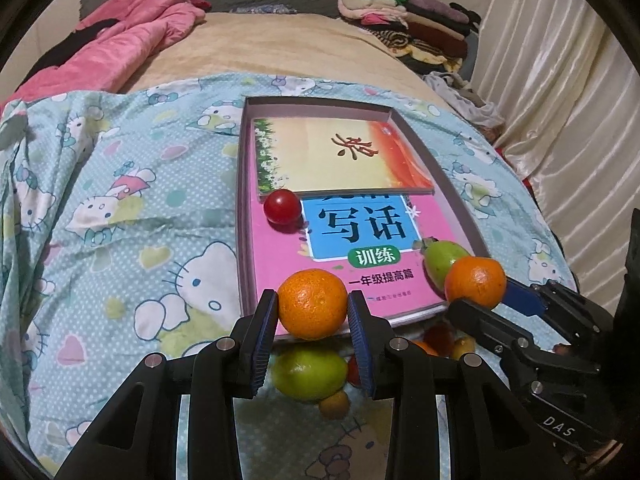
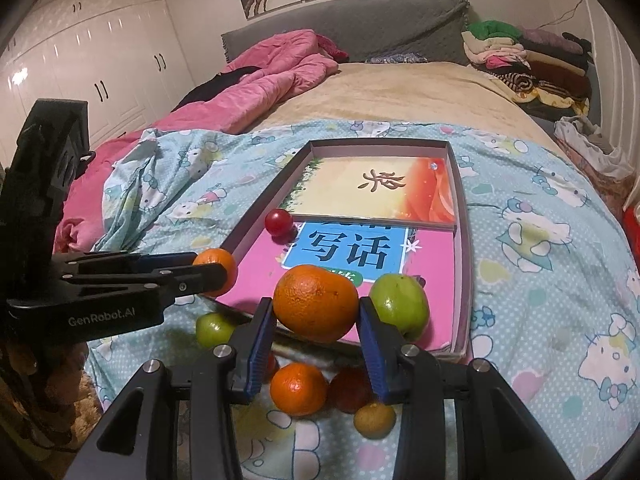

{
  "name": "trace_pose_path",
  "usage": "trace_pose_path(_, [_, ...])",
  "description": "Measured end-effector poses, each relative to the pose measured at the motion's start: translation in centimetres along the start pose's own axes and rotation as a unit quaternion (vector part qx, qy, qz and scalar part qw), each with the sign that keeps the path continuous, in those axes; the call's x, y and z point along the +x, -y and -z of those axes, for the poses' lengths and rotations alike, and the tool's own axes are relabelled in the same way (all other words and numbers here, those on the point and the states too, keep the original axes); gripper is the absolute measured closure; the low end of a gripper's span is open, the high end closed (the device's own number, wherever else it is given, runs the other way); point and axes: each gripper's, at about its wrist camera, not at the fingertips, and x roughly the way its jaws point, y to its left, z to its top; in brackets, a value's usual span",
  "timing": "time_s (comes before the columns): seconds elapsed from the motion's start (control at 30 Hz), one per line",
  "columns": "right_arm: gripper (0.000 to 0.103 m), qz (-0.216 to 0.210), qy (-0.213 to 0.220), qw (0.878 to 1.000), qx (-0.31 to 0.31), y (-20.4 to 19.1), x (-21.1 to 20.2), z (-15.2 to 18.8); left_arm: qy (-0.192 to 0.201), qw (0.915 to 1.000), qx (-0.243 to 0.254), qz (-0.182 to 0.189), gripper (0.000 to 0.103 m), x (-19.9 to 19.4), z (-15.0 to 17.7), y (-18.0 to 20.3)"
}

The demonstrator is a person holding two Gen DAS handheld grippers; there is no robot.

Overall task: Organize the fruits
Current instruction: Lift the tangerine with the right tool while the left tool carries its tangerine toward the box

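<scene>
**Carry both oranges over the box rim before you let go**

Your left tongs (image 1: 312,308) grip an orange (image 1: 312,304) at the box's (image 1: 436,168) near-left corner; your right tongs (image 2: 318,316) clench another orange (image 2: 316,302) over its near edge. Bring each over the pink book (image 1: 272,264), clear of the tomato (image 1: 282,207) and green fruit (image 2: 400,304), lower, then release.
</scene>
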Motion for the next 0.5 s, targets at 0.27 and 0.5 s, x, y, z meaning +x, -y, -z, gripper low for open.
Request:
trace_pose_path(0.27, [0.061, 0.005, -0.006, 1.000, -0.003, 0.3, 0.9, -0.1, 0.000, 1.0000, 0.003, 0.000, 0.066, 1.2, -0.1, 0.0])
trace_pose_path(0.5, [0.061, 0.005, -0.006, 1.000, -0.012, 0.2, 1.4, -0.3, -0.006, 0.9999, 0.007, -0.003, 0.066, 2.2, -0.2, -0.1])
